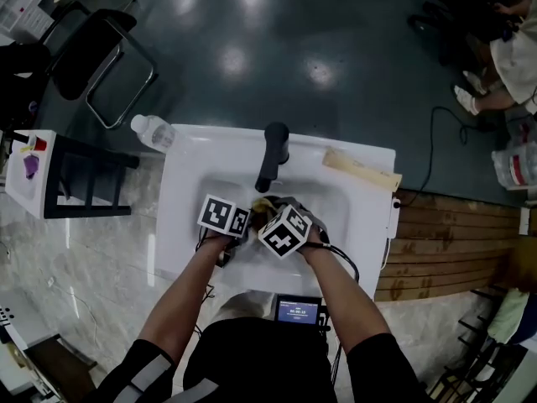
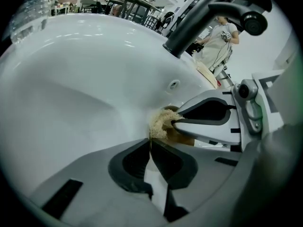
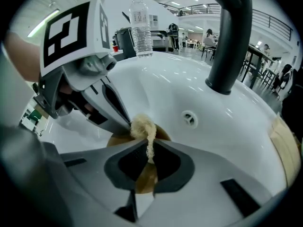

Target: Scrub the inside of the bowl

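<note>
— What is seen, taken from the largest thing down?
— A white sink (image 1: pixel 193 175) is seen from above, and a black faucet (image 1: pixel 273 154) is raised over its basin. A pale wooden board (image 1: pixel 361 170) is laid on the rim at the right. A clear water bottle (image 3: pixel 140 27) is stood upright at the far left corner of the rim.

— How are the two hand-held grippers held?
— Both are held low in the basin, close together, beneath the faucet. The jaws of the left hand-held gripper (image 2: pixel 150 143) are drawn together, and the rim of the brown bowl (image 3: pixel 144 178) is pinched at their tips. The jaws of the right hand-held gripper (image 3: pixel 149 150) are closed on a strand of the beige scrubber (image 3: pixel 142 126).

— Where is the bowl found?
— It is set at the bottom of the basin, under the right hand-held gripper's jaws. The bulk of the scrubber is bunched just past those jaws, against the bowl and beside the left hand-held gripper's tips
</note>
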`<state>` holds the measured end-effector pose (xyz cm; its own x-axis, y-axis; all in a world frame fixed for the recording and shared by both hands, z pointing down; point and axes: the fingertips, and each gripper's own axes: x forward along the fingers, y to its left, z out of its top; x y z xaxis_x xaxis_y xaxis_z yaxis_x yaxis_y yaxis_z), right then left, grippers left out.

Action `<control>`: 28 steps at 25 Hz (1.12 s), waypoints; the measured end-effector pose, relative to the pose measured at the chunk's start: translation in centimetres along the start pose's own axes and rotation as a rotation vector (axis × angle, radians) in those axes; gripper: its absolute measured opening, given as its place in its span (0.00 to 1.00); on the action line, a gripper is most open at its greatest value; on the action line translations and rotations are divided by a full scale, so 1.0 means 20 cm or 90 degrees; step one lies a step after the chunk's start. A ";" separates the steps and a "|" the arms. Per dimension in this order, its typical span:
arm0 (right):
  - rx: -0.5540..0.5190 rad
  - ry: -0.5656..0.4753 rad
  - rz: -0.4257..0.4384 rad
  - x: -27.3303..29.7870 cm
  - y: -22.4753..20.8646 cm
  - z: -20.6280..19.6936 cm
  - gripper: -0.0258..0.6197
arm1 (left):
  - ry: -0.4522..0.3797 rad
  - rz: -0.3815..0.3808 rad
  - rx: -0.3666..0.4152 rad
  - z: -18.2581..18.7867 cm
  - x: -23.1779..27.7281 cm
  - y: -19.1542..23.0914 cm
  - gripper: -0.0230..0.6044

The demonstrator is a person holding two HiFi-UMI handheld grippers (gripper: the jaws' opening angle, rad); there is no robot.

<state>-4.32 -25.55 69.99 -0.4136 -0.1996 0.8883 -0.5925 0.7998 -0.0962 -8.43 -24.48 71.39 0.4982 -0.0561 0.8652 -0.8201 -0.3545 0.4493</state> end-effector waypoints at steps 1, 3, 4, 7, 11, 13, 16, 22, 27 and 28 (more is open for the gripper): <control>-0.002 -0.003 0.011 0.00 0.02 0.00 0.09 | -0.001 0.000 -0.003 0.00 0.00 0.00 0.06; -0.008 -0.008 0.029 0.00 0.06 -0.01 0.09 | -0.002 0.001 -0.006 0.00 0.00 0.00 0.06; -0.008 -0.011 0.037 0.00 0.08 -0.01 0.09 | -0.002 0.000 -0.007 0.00 0.01 0.00 0.06; -0.006 -0.021 0.062 0.00 0.13 -0.01 0.09 | -0.001 0.000 -0.011 0.00 0.01 0.00 0.06; -0.024 -0.013 0.118 0.00 0.23 -0.04 0.09 | -0.008 0.005 -0.021 0.01 0.01 0.01 0.06; -0.038 -0.003 0.151 0.00 0.29 -0.07 0.09 | -0.011 0.004 -0.027 0.01 0.00 0.02 0.05; -0.056 0.006 0.170 -0.01 0.32 -0.10 0.09 | -0.008 0.004 -0.020 0.01 0.00 0.02 0.05; -0.085 0.030 0.184 -0.10 0.27 -0.16 0.09 | -0.003 0.009 0.001 0.01 0.00 0.02 0.05; -0.085 0.024 0.118 -0.14 0.11 -0.17 0.09 | 0.000 0.016 0.016 0.01 0.00 0.01 0.05; -0.083 0.018 0.101 -0.15 0.08 -0.16 0.09 | 0.000 0.017 0.018 0.01 0.01 0.01 0.05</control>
<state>-1.86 -21.82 68.52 -0.4738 -0.0511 0.8791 -0.4270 0.8864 -0.1786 -8.43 -24.77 71.49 0.4770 -0.0659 0.8764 -0.8243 -0.3795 0.4201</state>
